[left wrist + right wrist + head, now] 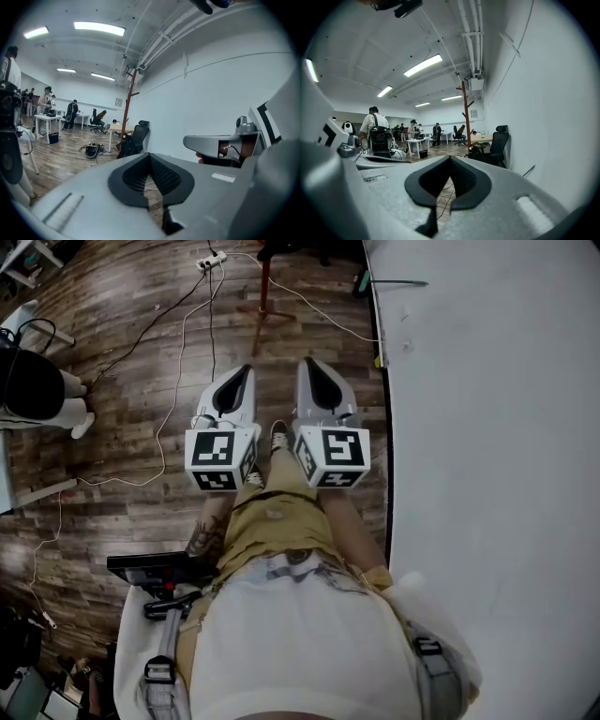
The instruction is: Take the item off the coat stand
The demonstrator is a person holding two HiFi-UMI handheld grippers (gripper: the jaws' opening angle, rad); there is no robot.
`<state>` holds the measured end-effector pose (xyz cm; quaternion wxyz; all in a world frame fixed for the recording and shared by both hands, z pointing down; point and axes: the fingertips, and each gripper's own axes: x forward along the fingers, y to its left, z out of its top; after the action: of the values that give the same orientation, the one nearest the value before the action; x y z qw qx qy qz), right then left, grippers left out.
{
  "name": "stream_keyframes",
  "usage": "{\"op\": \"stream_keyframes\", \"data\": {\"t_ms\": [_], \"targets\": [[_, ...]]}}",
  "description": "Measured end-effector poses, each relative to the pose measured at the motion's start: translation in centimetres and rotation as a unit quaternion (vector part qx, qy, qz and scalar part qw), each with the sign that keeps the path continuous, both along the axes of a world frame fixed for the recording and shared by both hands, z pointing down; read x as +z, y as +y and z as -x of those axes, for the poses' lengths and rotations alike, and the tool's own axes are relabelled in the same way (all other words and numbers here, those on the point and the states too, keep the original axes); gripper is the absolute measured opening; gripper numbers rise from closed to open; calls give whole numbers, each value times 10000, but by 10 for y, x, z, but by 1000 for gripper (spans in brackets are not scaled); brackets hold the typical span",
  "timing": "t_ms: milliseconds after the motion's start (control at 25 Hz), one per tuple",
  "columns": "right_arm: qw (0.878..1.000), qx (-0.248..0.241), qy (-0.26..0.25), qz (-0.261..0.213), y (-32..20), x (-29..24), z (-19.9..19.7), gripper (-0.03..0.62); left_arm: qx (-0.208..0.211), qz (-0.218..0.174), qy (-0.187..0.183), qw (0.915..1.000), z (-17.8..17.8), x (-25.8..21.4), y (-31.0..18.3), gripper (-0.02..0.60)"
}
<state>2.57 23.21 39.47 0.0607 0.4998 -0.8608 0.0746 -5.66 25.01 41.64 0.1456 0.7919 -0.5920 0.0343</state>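
Observation:
The coat stand (127,108) is a tall red-brown pole with short pegs, standing far ahead by the white wall; it also shows in the right gripper view (466,117), and its foot shows at the top of the head view (264,311). From here I cannot make out what hangs on it. My left gripper (246,371) and right gripper (307,365) are held side by side in front of my body, pointing toward the stand. Both are shut and hold nothing, the left gripper's (150,155) tips meeting, as do the right gripper's (450,158).
A white wall (487,427) runs along my right. A black office chair (137,137) stands beside the stand. Cables (178,362) trail over the wooden floor. Desks and several people (375,129) are further back on the left.

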Motion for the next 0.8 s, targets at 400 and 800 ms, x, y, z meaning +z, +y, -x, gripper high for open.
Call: {"op": "stream_keyframes", "data": {"t_ms": [400, 800], "targets": [[9984, -320, -175, -422, -98, -35, -4, -3, -179, -401, -314, 9985, -12, -36, -93, -5], [9964, -691, -347, -360, -172, -22, -19, -3, -429, -417, -451, 9972, -32, -32, -169, -2]]}}
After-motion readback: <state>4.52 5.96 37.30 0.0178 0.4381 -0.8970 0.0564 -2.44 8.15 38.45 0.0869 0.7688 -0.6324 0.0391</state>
